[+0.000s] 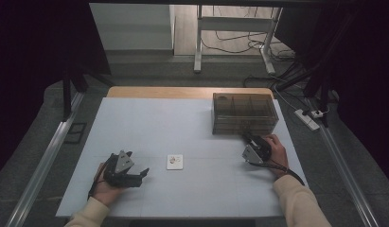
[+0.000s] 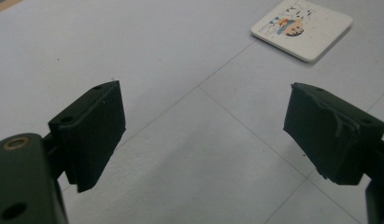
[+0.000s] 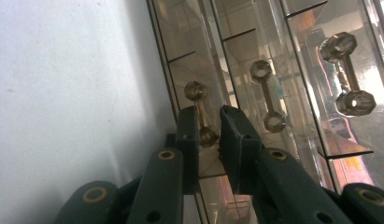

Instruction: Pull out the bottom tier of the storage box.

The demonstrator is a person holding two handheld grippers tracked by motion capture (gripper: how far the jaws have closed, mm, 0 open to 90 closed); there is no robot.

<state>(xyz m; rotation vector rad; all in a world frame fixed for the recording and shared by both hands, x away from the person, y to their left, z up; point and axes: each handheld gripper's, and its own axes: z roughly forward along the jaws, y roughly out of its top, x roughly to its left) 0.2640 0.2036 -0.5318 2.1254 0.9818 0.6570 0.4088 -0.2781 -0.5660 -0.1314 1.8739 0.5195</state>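
Resting on the white desk [image 1: 149, 123], left tool [image 1: 135, 174] wide open and empty near a small white printed square card [image 1: 174, 161], right tool [image 3: 209, 133] nearly closed around the smoky clear-plastic drawer box's [image 1: 244, 112] dumbbell-shaped handle [image 3: 202, 112].

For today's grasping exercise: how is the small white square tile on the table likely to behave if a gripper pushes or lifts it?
The tile looks thin, flat and rigid, so it would probably slide across the smooth table rather than roll or tip. Its low edge in the left gripper view suggests the open left gripper would struggle to catch it. It is probably light.
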